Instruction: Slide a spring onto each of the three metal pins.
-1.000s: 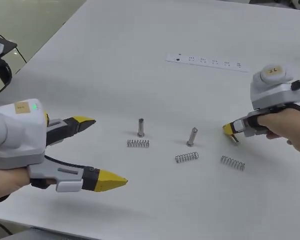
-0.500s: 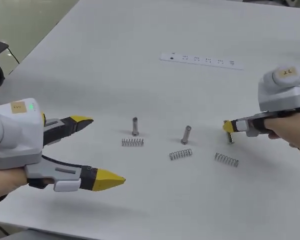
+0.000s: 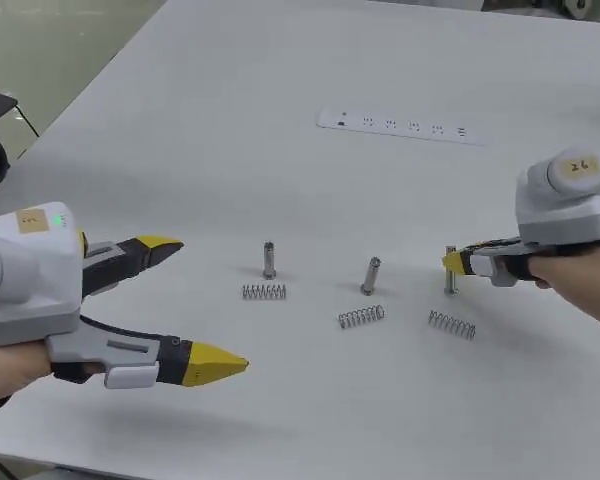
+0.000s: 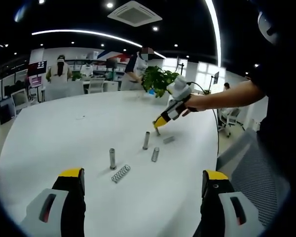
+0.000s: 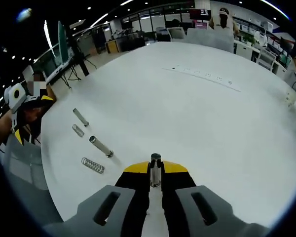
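Now yellow-tipped right tongs (image 5: 155, 169) pinch a smooth cylindrical metal pin (image 5: 155, 161) while left tongs (image 3: 202, 304) gape wide.

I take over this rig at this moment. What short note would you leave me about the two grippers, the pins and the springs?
Left gripper: open, holds nothing, hovers over the near left of the table.
Right gripper: shut on the right pin, which it holds upright; I cannot tell if the pin touches the table.
Left pin and middle pin stand on the table.
Left spring, middle spring and right spring lie flat, each just in front of a pin.
Done: no spring is on a pin yet.
Left: all three springs.
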Demonstrator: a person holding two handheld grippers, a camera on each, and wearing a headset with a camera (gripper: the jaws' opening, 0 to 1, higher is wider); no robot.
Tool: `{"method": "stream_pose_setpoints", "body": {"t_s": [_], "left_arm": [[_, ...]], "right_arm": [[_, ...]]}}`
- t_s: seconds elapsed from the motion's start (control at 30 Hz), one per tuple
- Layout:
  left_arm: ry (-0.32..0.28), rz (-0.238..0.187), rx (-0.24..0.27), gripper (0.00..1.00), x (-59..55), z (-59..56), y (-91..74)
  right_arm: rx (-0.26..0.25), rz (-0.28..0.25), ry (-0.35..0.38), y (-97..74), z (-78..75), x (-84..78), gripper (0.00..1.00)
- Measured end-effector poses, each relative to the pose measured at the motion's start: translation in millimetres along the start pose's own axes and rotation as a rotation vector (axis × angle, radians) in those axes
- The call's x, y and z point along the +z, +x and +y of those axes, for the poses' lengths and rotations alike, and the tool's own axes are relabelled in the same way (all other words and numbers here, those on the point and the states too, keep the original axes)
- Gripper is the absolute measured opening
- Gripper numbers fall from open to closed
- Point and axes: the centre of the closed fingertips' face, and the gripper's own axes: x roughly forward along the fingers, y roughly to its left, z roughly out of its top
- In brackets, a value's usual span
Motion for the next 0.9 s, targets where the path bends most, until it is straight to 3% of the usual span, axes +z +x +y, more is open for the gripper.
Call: {"method": "stream_pose_setpoints", "body": {"t_s": [0.2, 0.9], "left_arm": [[0.001, -0.002, 0.003, 0.96, 0.7, 1.2, -0.8], [-0.002, -0.012, -0.002, 0.96, 0.3, -0.2, 0.2]], "right_arm": [[-0.006, -0.016, -0.019, -4.7, 0.9, -2.7, 0.05], [-0.004, 0.004, -0.094, -10.7, 7.2, -9.7, 0.06]]}}
